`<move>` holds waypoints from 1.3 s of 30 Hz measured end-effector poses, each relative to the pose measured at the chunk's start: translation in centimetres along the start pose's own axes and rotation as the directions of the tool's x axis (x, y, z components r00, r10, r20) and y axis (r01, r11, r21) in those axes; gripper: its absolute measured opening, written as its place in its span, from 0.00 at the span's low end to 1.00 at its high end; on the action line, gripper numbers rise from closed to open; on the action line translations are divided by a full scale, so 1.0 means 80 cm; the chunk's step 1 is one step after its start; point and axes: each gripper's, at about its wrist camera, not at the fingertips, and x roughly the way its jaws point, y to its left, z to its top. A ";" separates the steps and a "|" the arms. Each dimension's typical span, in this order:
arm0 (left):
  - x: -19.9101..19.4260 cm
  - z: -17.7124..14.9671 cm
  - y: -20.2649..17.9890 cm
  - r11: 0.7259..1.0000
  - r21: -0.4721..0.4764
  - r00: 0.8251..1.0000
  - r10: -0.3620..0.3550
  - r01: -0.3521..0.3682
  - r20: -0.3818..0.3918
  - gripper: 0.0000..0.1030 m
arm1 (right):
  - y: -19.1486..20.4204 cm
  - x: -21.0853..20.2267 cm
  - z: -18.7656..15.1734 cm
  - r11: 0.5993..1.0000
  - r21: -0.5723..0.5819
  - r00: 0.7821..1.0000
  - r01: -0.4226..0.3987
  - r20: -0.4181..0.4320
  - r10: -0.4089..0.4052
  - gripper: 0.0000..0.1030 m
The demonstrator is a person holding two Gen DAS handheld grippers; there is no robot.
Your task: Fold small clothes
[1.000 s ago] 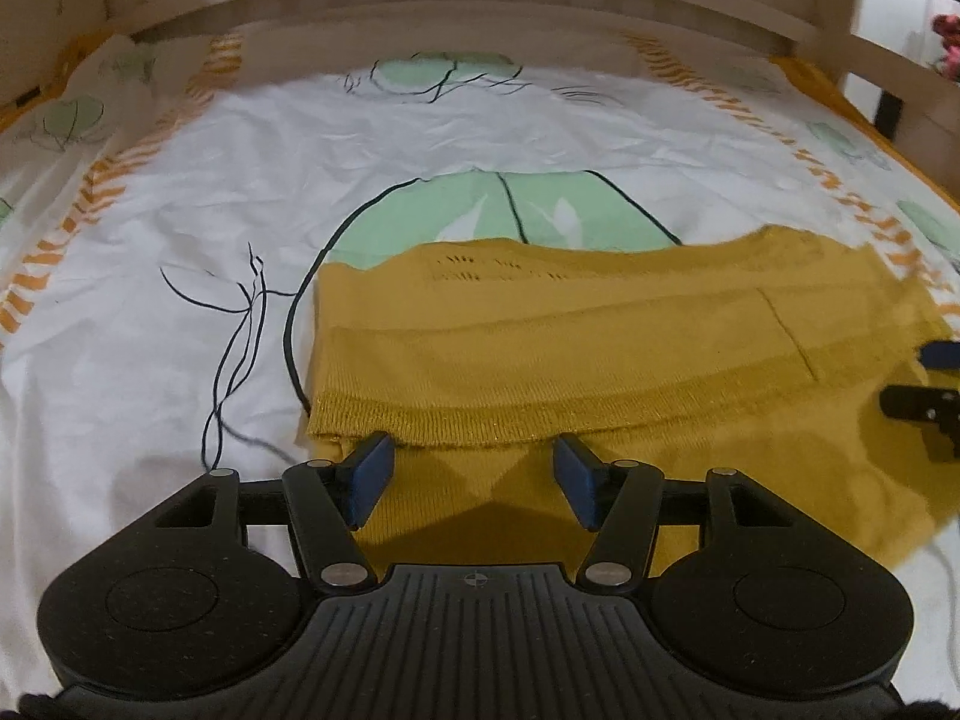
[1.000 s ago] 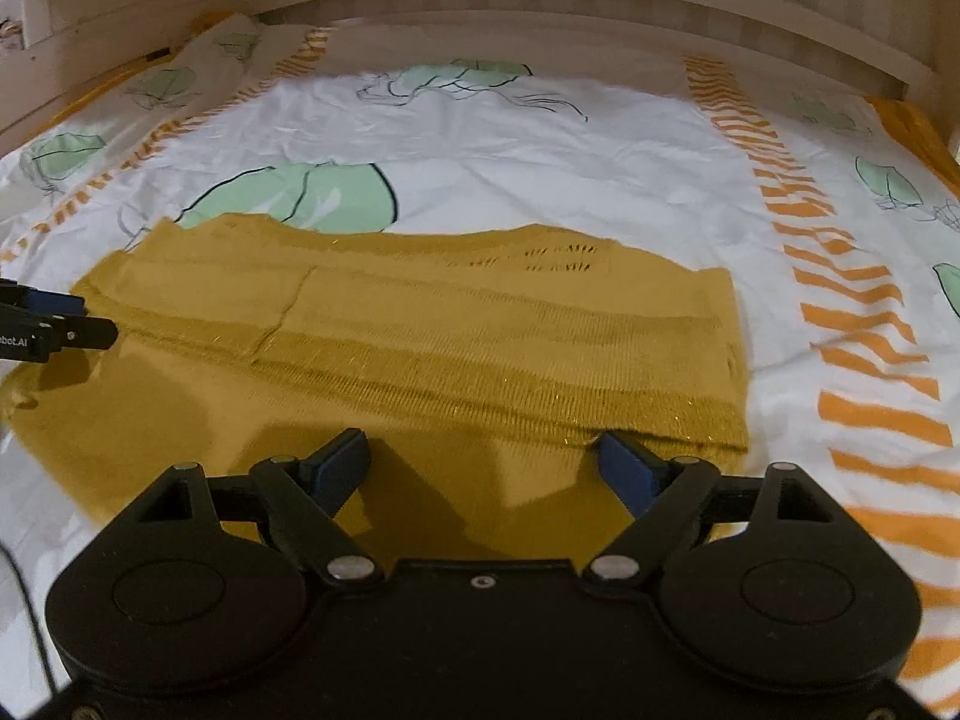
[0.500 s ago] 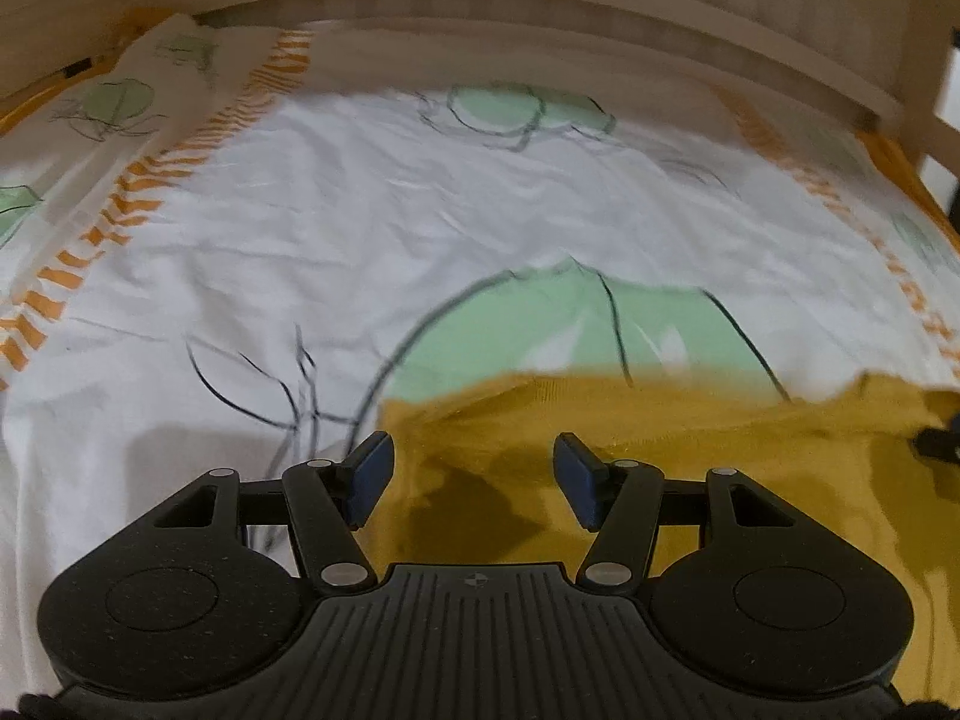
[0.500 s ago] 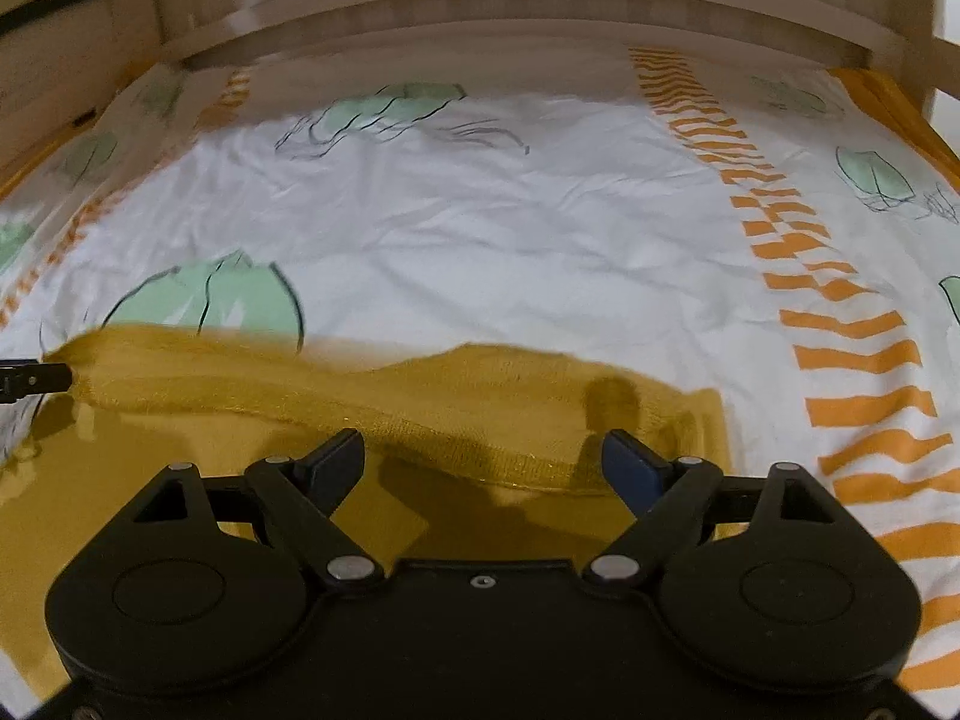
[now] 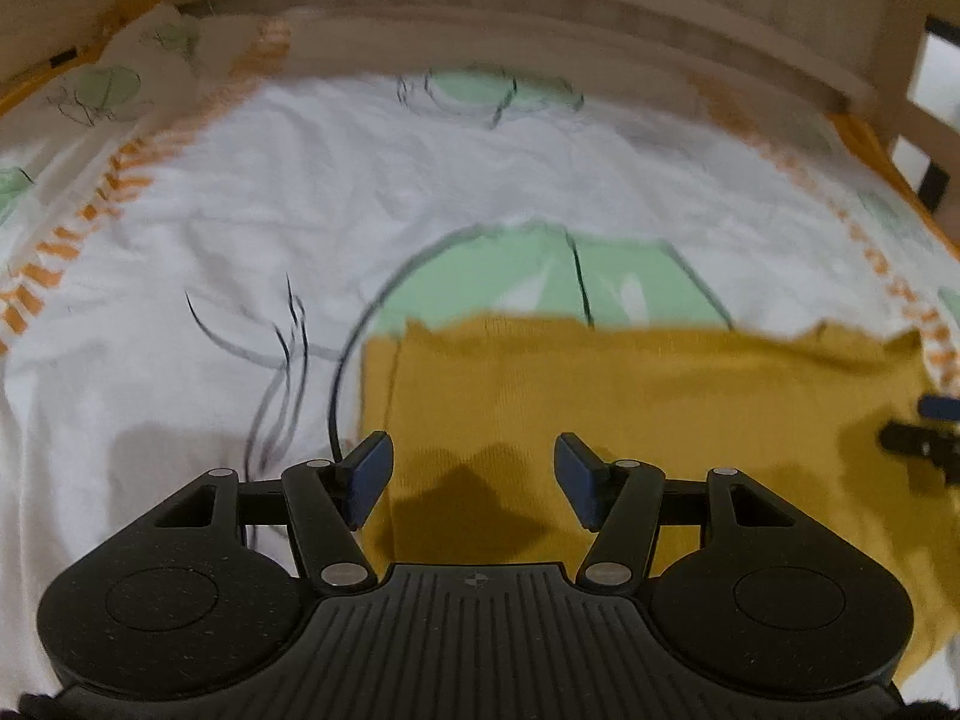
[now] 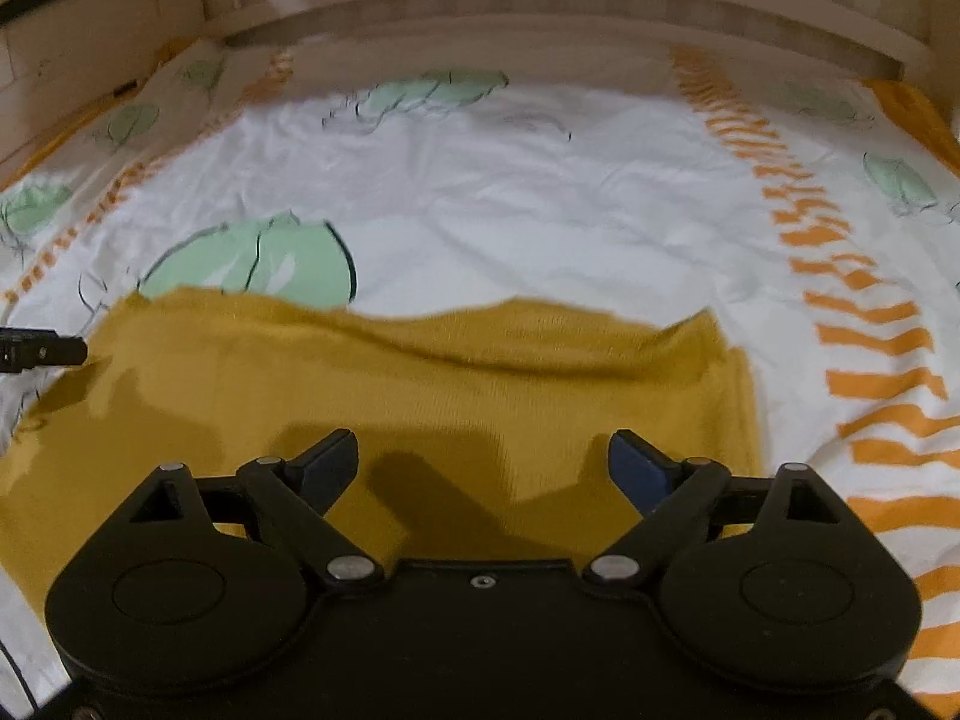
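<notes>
The left claw is held apart above the near left part of the knit, with nothing clamped between its pads; the right claw is spreading wider over the near right part, also with nothing gripped. The mustard knit is laid flat across the sheet, its far edge rippled and raised toward the right. From here, a fold could be spoiled if only the top layer is pinched, since the layers would be dragged apart. The rippled far edge could be trapped under a new fold and a crease set in. The loose sheet could be caught with the knit if the pads are driven too deep.
</notes>
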 end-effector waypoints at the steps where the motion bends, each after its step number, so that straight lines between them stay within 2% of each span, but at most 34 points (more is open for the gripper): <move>1: 0.006 -0.005 0.001 1.000 -0.002 1.000 0.003 -0.003 -0.024 0.56 | -0.004 0.006 0.001 1.000 0.011 1.000 0.002 -0.010 -0.001 0.89; 3: 0.020 -0.015 0.005 1.000 -0.013 0.999 0.007 -0.008 -0.051 0.59 | -0.014 0.014 0.006 0.999 0.052 1.000 0.006 -0.017 -0.006 0.89; 10: 0.026 -0.028 0.009 1.000 -0.031 1.000 0.003 -0.003 -0.003 0.66 | -0.060 0.048 0.025 0.978 0.201 0.998 0.053 -0.043 -0.046 0.94; 16: 0.027 -0.033 0.001 0.999 -0.026 0.999 0.028 -0.028 0.019 0.68 | -0.058 0.047 0.026 0.985 0.158 0.997 0.071 -0.041 -0.065 0.97; 20: 0.027 -0.032 0.001 0.999 -0.025 0.999 0.033 -0.033 0.020 0.69 | -0.052 0.018 0.021 0.990 0.127 0.997 0.067 0.033 -0.072 1.00; 24: 0.028 -0.033 0.001 0.999 -0.025 0.999 0.035 -0.035 0.022 0.69 | -0.038 -0.016 -0.003 0.998 0.046 0.997 0.051 0.063 -0.054 1.00; 30: 0.028 -0.033 0.000 0.999 -0.020 0.999 0.045 -0.044 0.022 0.69 | -0.023 -0.044 -0.067 0.998 -0.050 0.999 0.050 0.003 -0.049 1.00; 35: 0.029 -0.033 -0.001 0.998 -0.019 0.998 0.053 -0.053 0.021 0.69 | -0.018 -0.066 -0.100 0.997 -0.052 0.998 0.063 0.027 -0.062 1.00; 37: 0.029 -0.033 -0.003 0.998 -0.012 0.998 0.059 -0.059 0.022 0.70 | -0.027 -0.067 -0.107 0.999 0.026 0.999 0.030 0.022 -0.030 1.00; 39: 0.029 -0.033 -0.004 0.998 -0.008 0.998 0.066 -0.066 0.022 0.70 | -0.035 -0.069 -0.115 0.998 0.070 0.998 0.003 0.058 -0.007 1.00</move>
